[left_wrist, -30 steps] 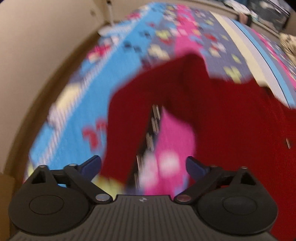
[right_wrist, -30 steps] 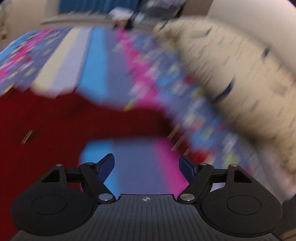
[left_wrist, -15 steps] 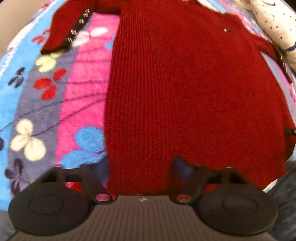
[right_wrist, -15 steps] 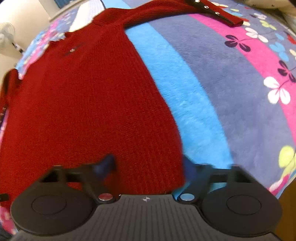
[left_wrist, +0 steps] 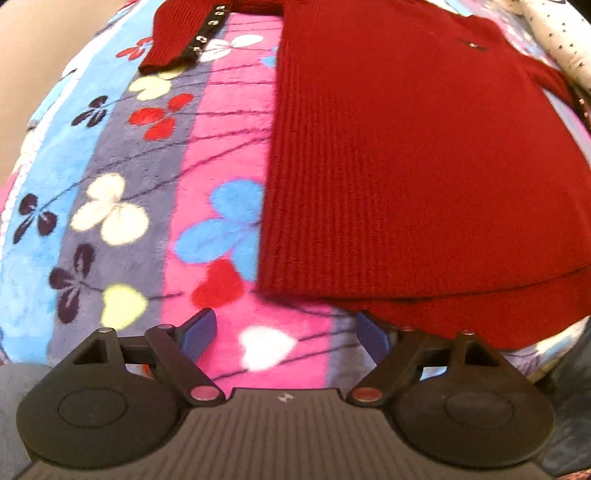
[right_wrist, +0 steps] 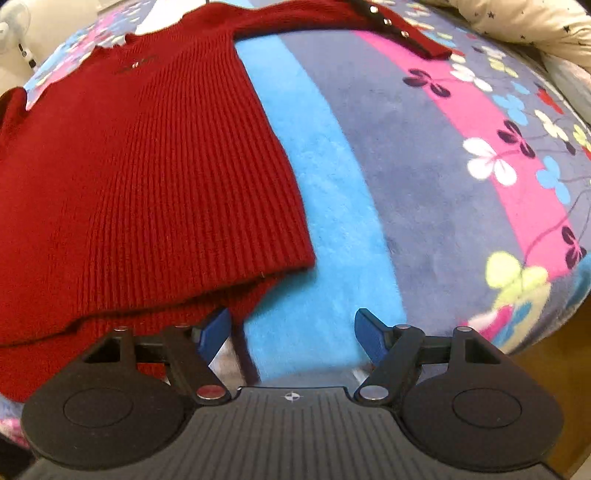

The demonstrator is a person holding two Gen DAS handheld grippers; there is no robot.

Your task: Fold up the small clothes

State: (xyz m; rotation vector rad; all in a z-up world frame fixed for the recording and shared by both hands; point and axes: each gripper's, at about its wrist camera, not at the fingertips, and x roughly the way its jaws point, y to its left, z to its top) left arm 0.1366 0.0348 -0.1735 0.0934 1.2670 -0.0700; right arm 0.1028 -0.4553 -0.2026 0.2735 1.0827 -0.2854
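A dark red ribbed sweater (left_wrist: 406, 147) lies flat on a flowered fleece blanket (left_wrist: 122, 206), hem toward me. Its left sleeve (left_wrist: 177, 40), with a studded black cuff, reaches out at the top left. In the right wrist view the sweater (right_wrist: 147, 166) fills the left half and its right sleeve (right_wrist: 354, 22) stretches to the upper right. My left gripper (left_wrist: 282, 332) is open and empty, just short of the hem's left corner. My right gripper (right_wrist: 291, 332) is open and empty at the hem's right corner, its left fingertip (right_wrist: 216, 328) next to the fabric.
A cream pillow with small dark stars (right_wrist: 517, 22) lies at the far right of the bed. The blanket's front edge drops off at the lower right, with a wooden floor (right_wrist: 554, 373) below. A beige wall (left_wrist: 33, 55) is to the left.
Both grippers have dropped from above the sleeves to the hem end of the sweater and pulled back slightly. Both stay open.
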